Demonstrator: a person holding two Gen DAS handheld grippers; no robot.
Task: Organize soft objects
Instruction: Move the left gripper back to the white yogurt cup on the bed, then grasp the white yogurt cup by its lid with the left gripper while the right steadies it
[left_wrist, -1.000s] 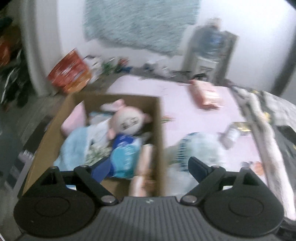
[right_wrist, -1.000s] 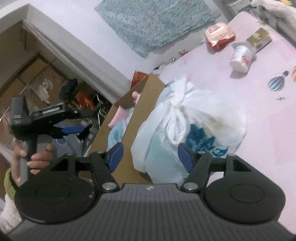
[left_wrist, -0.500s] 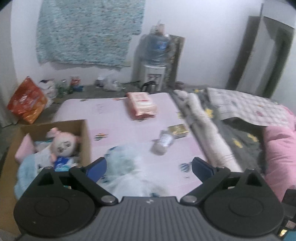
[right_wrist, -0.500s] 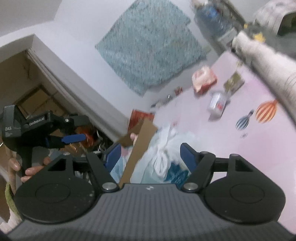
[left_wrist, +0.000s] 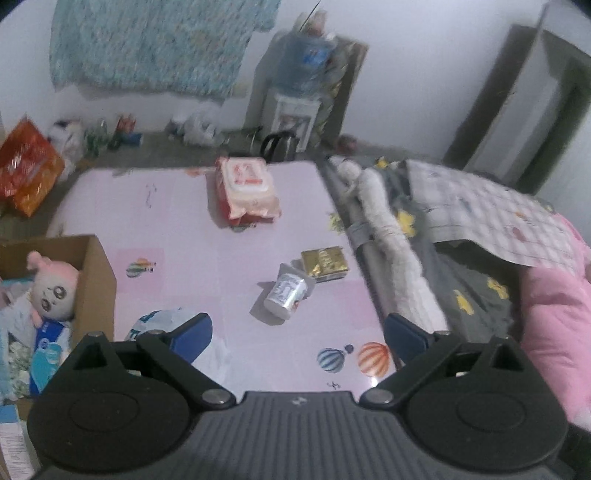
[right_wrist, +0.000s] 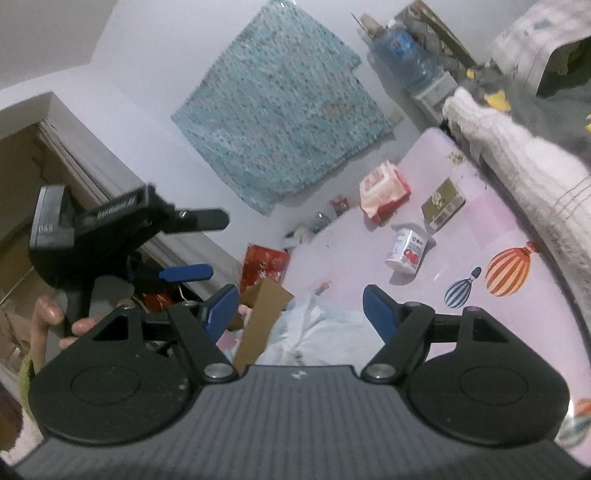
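Observation:
A cardboard box (left_wrist: 101, 273) at the left holds a pink-eared plush doll (left_wrist: 53, 288) and blue soft packs (left_wrist: 46, 350). A white and blue plastic bag (left_wrist: 159, 321) lies on the pink mat (left_wrist: 207, 258) against the box. My left gripper (left_wrist: 299, 332) hovers open over the mat with nothing between its fingers. In the right wrist view my right gripper (right_wrist: 299, 308) is above the bag (right_wrist: 325, 332); its jaws are opening and do not touch the bag. The left gripper (right_wrist: 216, 245) shows there too, held by a hand (right_wrist: 44, 321).
A pack of wet wipes (left_wrist: 247, 192), a gold packet (left_wrist: 325, 262) and a tipped white cup (left_wrist: 288, 295) lie on the mat. Grey bedding with a white knit (left_wrist: 388, 229) and a pink quilt (left_wrist: 554, 332) border it on the right. Clutter and a water dispenser (left_wrist: 303, 103) line the wall.
The left gripper swung right, from over the box to over the mat, and its jaws widened. The right gripper drew back and tilted up from the bag while its jaws spread.

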